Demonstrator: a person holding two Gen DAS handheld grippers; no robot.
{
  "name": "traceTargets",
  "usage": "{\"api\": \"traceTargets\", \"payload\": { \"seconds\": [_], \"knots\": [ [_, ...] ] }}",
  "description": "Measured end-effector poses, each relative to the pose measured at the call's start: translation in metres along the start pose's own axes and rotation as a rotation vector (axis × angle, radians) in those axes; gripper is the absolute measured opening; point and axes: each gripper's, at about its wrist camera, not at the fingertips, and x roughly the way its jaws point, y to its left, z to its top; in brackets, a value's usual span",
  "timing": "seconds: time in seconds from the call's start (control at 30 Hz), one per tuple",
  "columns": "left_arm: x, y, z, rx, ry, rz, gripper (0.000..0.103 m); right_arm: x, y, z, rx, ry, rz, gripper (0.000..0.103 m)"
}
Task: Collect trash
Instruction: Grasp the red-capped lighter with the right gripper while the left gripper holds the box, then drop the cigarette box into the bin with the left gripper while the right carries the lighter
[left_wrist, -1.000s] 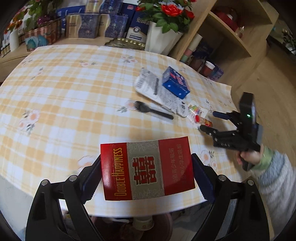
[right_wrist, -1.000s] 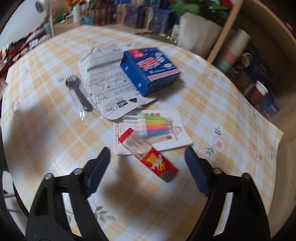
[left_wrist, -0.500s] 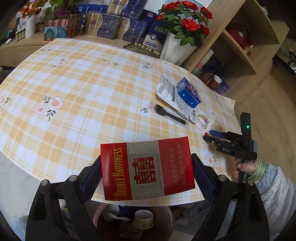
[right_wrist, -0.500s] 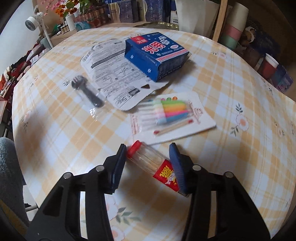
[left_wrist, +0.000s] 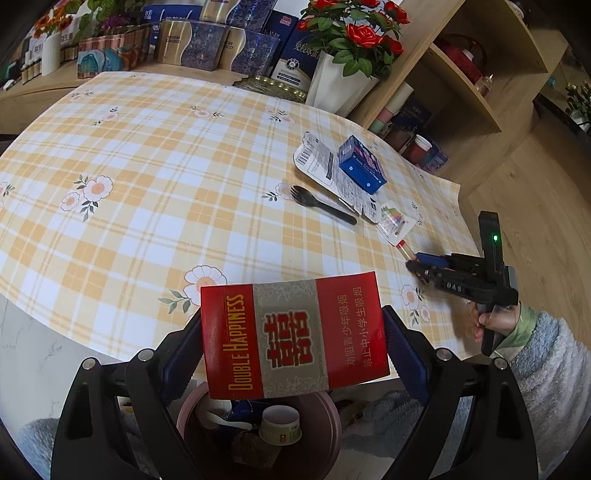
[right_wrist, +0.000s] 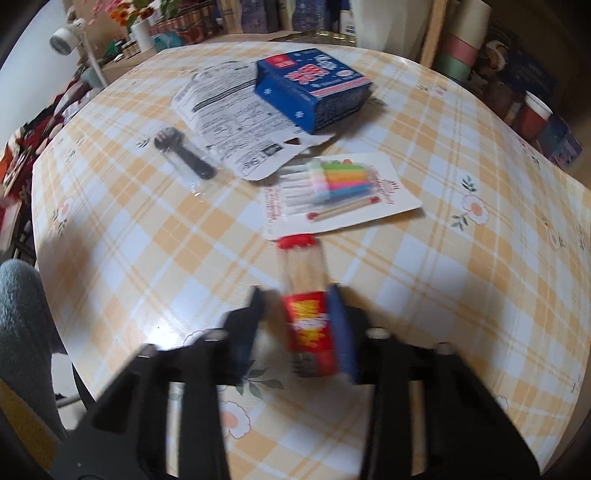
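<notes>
- The left gripper (left_wrist: 293, 345) is closed on a red cigarette pack (left_wrist: 293, 334), pinched across its short ends low in the left wrist view, above a pink trash bin (left_wrist: 328, 406) at the frame's bottom edge.
- The pack is judged light and stiff but crushable; a grip by the ends suits it, and only modest pressure should be needed.
- The right gripper (right_wrist: 299, 328) is nearly closed around a clear toothpick tube (right_wrist: 306, 295), lower centre of the right wrist view; whether both fingers touch it cannot be told through the blur.
- The tube is judged light, hard and slippery, liable to roll; the labelled red band would be the better place to take hold.
- The bin, with a paper cup (left_wrist: 280, 422) inside, is shown only by the left view.
- Only the right view gives detail of the candle card (right_wrist: 343, 192), blue box (right_wrist: 314, 88), printed sheet (right_wrist: 229, 110) and black fork (right_wrist: 184, 155) on the tabletop (right_wrist: 461, 295).
</notes>
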Motion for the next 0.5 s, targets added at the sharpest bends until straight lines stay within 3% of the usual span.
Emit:
{"api": "traceTargets", "payload": {
  "seconds": [0.27,0.5],
  "knots": [
    [-0.001,-0.009,-0.007,0.04,0.001,0.007,0.088,-0.004,0.013,-0.007,0.049,-0.053,-0.081,0.026],
    [-0.008,-0.009,-0.021,0.113,-0.014,0.048,0.088,-0.045,0.043,-0.038,0.213,-0.227,0.047,0.026]
  ]
}}
